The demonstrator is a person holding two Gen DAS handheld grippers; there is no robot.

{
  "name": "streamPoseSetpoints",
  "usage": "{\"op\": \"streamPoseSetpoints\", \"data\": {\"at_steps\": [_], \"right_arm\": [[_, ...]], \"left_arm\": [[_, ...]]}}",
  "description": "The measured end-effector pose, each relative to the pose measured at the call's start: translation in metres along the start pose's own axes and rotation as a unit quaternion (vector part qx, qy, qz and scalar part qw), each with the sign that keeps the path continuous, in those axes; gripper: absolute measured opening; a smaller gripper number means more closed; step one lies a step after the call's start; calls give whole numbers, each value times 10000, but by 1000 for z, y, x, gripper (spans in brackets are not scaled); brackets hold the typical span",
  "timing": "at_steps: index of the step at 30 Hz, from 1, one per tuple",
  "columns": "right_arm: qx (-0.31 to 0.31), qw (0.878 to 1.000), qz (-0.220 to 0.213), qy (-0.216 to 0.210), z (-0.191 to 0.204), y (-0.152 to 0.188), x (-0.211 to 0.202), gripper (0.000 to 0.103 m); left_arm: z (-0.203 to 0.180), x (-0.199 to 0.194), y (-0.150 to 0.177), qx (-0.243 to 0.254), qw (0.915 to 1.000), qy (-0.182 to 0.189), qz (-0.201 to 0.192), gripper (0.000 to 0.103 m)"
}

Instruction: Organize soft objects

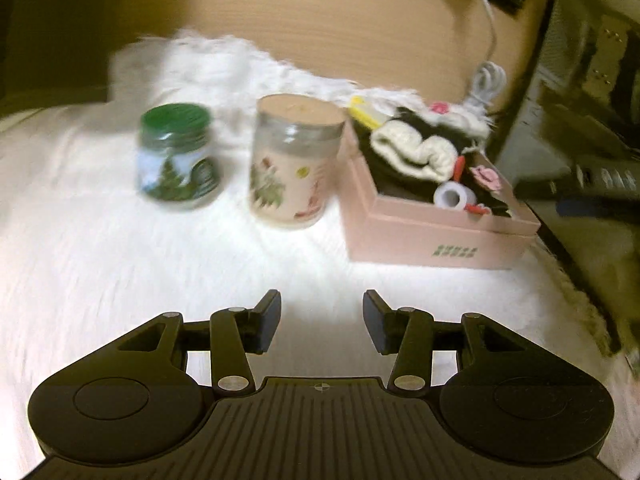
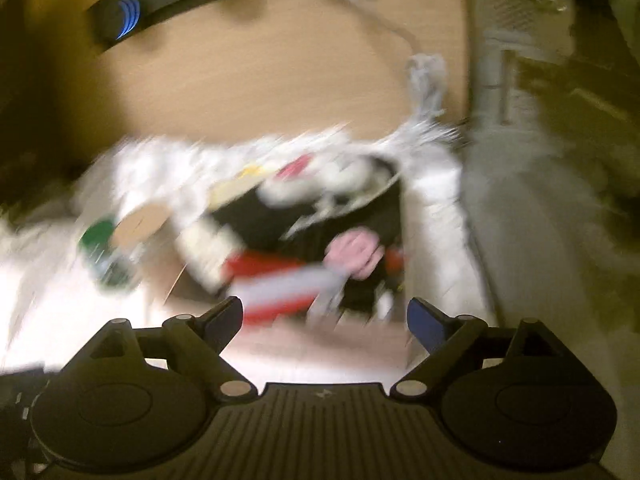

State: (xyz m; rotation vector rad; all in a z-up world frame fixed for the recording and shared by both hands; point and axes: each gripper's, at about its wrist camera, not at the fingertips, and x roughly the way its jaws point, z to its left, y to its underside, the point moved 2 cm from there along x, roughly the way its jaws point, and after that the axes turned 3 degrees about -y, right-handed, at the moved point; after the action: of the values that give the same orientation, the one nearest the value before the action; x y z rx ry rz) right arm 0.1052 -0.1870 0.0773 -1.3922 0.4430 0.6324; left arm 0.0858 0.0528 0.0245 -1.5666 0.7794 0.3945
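Note:
A pink box [image 1: 424,236] stands on a white furry cover [image 1: 120,272] at the right. It holds a cream rolled cloth [image 1: 412,152], black fabric, pink flower pieces [image 1: 486,178] and a white tape roll [image 1: 454,196]. My left gripper [image 1: 322,320] hovers over the cover in front of the box, open with nothing between its fingers. The right wrist view is blurred: the same box [image 2: 280,344] lies just below and ahead, with a red and white item [image 2: 288,288] and a pink piece [image 2: 354,254] on top. My right gripper [image 2: 326,320] stands wide open above the box's near edge, empty.
Two jars stand left of the box: a green-lidded jar [image 1: 178,156] and a floral jar [image 1: 290,164] with a tan lid. A white cable [image 1: 486,60] coils behind the box on the wooden desk [image 1: 320,20]. A dark computer case [image 1: 580,120] rises at the right.

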Motion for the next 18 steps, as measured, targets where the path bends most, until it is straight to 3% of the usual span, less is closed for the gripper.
{"op": "streamPoseSetpoints", "data": {"at_steps": [3, 8, 12, 18], "right_arm": [[-301, 9967, 604, -455, 4, 29, 10, 90], [-792, 9835, 1375, -866, 7, 72, 32, 93], [-1514, 9789, 1226, -626, 13, 83, 35, 103], [-1716, 9760, 1106, -752, 11, 84, 40, 103]], "left_arm": [[-15, -13, 26, -412, 9981, -447, -105, 50], [-54, -22, 60, -419, 9934, -1070, -38, 50], [-74, -20, 75, -298, 9860, -1635, -124, 50], [-80, -20, 77, -528, 9801, -1905, -184, 50]]}}
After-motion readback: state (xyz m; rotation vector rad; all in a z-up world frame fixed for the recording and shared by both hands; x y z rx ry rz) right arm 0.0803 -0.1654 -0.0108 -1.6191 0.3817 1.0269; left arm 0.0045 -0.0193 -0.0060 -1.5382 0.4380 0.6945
